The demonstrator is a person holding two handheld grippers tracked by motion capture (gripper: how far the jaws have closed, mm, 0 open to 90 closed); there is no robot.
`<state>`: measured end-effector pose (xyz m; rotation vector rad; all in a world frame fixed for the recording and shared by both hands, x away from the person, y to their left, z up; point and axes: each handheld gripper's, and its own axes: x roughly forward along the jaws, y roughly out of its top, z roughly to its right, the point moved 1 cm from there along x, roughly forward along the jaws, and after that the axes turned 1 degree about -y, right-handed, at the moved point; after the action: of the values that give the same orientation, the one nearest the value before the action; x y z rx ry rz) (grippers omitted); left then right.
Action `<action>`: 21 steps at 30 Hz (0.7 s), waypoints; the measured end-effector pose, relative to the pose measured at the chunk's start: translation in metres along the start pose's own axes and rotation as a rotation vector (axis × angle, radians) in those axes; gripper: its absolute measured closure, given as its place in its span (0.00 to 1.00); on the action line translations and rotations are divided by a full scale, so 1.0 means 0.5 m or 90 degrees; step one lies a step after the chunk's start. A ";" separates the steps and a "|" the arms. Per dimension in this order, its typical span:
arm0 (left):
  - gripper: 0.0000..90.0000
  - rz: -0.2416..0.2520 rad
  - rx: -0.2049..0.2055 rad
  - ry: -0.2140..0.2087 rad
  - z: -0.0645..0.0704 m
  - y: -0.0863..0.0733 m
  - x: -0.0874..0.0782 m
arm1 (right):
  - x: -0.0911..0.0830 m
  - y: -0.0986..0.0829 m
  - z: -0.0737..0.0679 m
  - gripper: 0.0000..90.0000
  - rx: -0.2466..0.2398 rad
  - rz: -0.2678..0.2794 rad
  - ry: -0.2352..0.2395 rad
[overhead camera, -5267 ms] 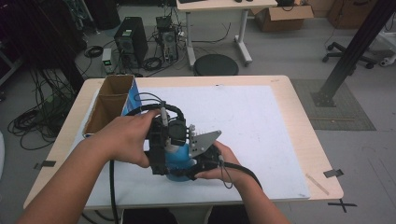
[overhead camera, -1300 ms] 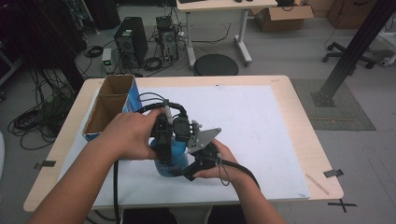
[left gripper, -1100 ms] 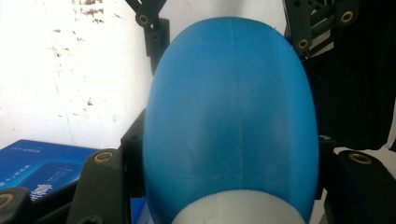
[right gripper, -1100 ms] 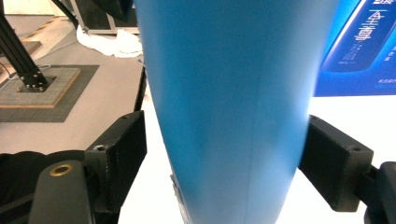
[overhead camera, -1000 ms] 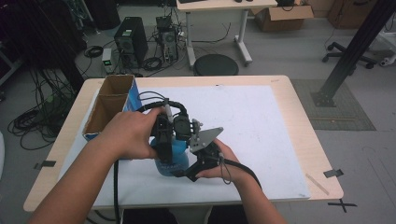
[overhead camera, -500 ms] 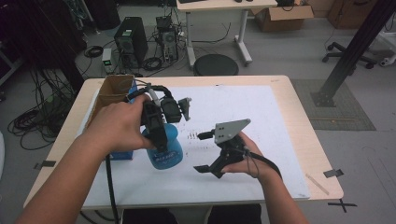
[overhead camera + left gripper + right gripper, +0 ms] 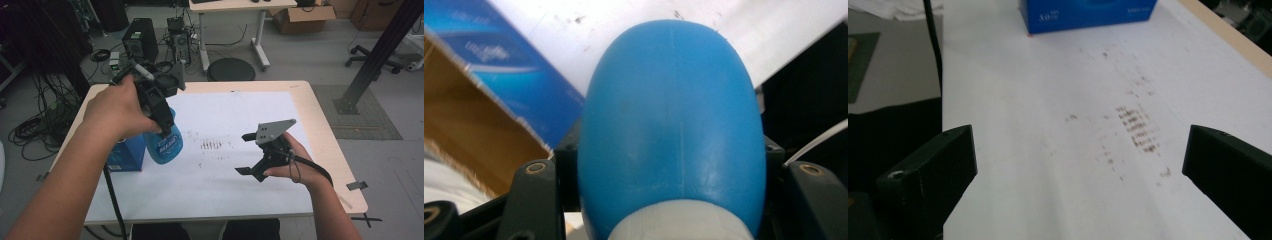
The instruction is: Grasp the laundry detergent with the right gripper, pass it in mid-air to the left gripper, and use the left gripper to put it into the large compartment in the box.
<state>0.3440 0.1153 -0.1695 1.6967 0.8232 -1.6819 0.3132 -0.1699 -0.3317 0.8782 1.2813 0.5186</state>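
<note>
My left gripper (image 7: 167, 131) is shut on the neck end of a blue plastic bottle (image 7: 164, 143) and holds it up over the left part of the table. The bottle hangs tilted, its rounded blue body (image 7: 671, 115) squeezed between both jaws in the left gripper view. It hovers right next to a blue carton (image 7: 125, 153). To the right, my right gripper (image 7: 244, 154) hangs above the white sheet (image 7: 235, 110). Its jaws stand wide apart with nothing between them (image 7: 1080, 160).
Dark smudge marks (image 7: 212, 145) lie mid-sheet, in front of the right gripper (image 7: 1138, 130). The blue carton (image 7: 1088, 12) is open at the top, brown inside (image 7: 469, 135). Wooden table edges (image 7: 325, 130) frame the sheet. A black cable hangs from the left hand.
Both grippers were together at the bottle. The right gripper has let go and drawn off to the right, open. The left has raised the bottle and carried it left toward the carton.
</note>
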 end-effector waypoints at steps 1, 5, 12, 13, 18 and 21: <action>0.44 0.000 -0.016 -0.004 -0.012 -0.001 -0.008 | -0.004 -0.002 0.004 0.01 0.001 -0.010 -0.005; 0.44 0.007 -0.062 -0.003 -0.046 -0.006 -0.031 | -0.018 -0.010 0.018 0.02 0.009 -0.052 -0.020; 0.44 0.009 -0.132 -0.001 -0.097 -0.017 -0.070 | -0.031 -0.020 0.033 0.02 0.014 -0.085 -0.032; 0.44 0.009 -0.141 -0.001 -0.102 -0.019 -0.075 | -0.032 -0.021 0.034 0.02 0.016 -0.088 -0.031; 0.44 0.015 -0.187 0.000 -0.138 -0.033 -0.103 | -0.036 -0.023 0.041 0.02 0.021 -0.119 -0.027; 0.44 0.017 -0.210 0.001 -0.162 -0.045 -0.121 | -0.038 -0.023 0.043 0.02 0.026 -0.128 -0.028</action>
<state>0.3771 0.1918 -0.1078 1.4748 1.0125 -1.4348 0.3280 -0.1971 -0.3289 0.7802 1.3274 0.3129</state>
